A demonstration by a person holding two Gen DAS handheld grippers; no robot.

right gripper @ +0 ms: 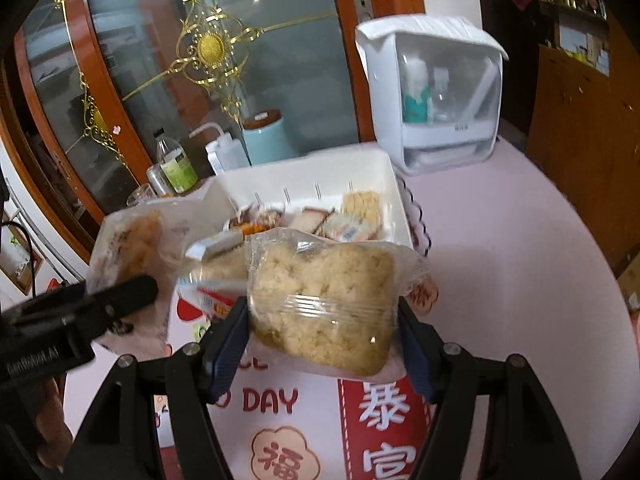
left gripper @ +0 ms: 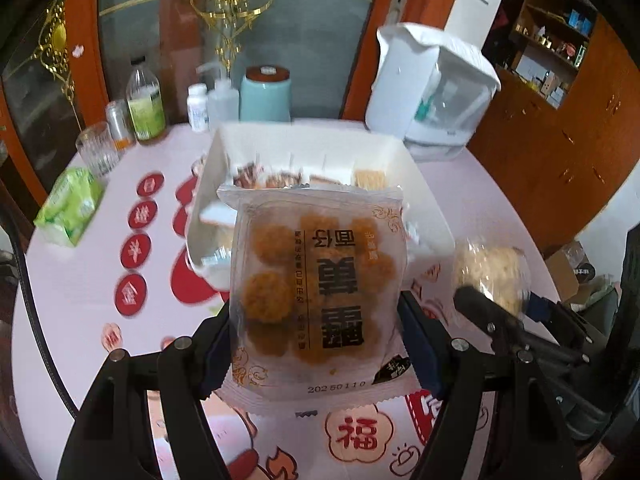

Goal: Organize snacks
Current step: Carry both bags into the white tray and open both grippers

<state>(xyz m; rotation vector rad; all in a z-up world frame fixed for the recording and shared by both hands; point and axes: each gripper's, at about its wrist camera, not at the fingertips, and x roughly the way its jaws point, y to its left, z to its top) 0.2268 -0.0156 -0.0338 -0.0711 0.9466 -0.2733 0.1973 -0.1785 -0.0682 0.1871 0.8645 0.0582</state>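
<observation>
My left gripper (left gripper: 318, 344) is shut on a clear packet of round brown snack balls (left gripper: 316, 280) and holds it above the table, just in front of the white box (left gripper: 304, 140). My right gripper (right gripper: 322, 336) is shut on a clear-wrapped pale crumbly cake (right gripper: 320, 300), also held near the white box (right gripper: 312, 168). The box holds several wrapped snacks (right gripper: 340, 220). The right gripper with its cake (left gripper: 492, 272) shows at the right of the left wrist view. The left gripper's packet (right gripper: 132, 248) shows at the left of the right wrist view.
A pink tablecloth (right gripper: 500, 260) with red prints covers the round table. At the back stand a white lidded container (left gripper: 436, 92), a teal canister (left gripper: 266, 96), bottles (left gripper: 146, 108), a glass (left gripper: 96, 152) and a green tissue pack (left gripper: 70, 206). Wooden cabinets lie behind.
</observation>
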